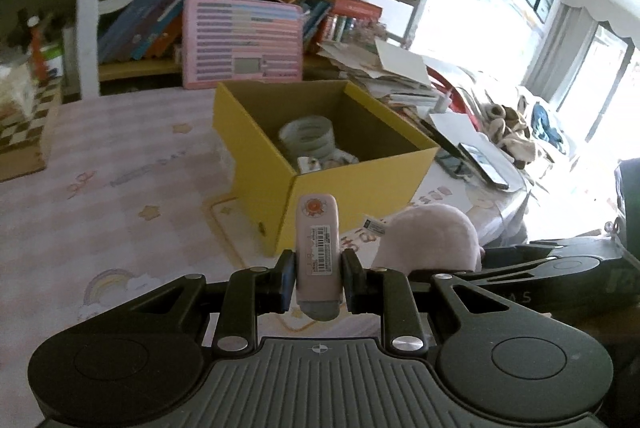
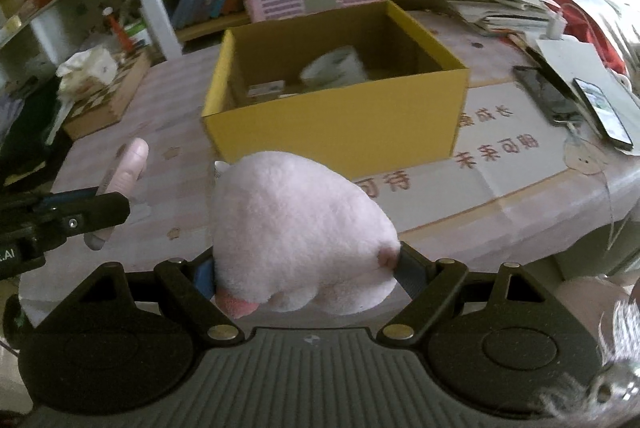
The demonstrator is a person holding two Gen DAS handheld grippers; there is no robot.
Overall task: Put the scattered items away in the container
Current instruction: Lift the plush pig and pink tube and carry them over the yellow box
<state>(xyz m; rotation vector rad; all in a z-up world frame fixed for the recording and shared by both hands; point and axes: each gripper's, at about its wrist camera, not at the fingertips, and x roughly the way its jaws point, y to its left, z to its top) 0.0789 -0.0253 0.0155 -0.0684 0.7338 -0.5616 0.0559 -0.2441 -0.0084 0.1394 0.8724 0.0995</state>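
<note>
with the pink tube [image 1: 318, 248] pinched by the left gripper [image 1: 318, 278] and the plush toy [image 2: 296, 228] squeezed by the right gripper [image 2: 306, 268], either could be dropped short of the yellow box [image 2: 340, 124] if released early.

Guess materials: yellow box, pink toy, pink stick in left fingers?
Yellow box: likely cardboard, matte; brown inside, folded edges. Pink toy: plush fabric, fuzzy nap. Pink stick: probably plastic, smooth with slight sheen, barcode label stuck on.
</note>
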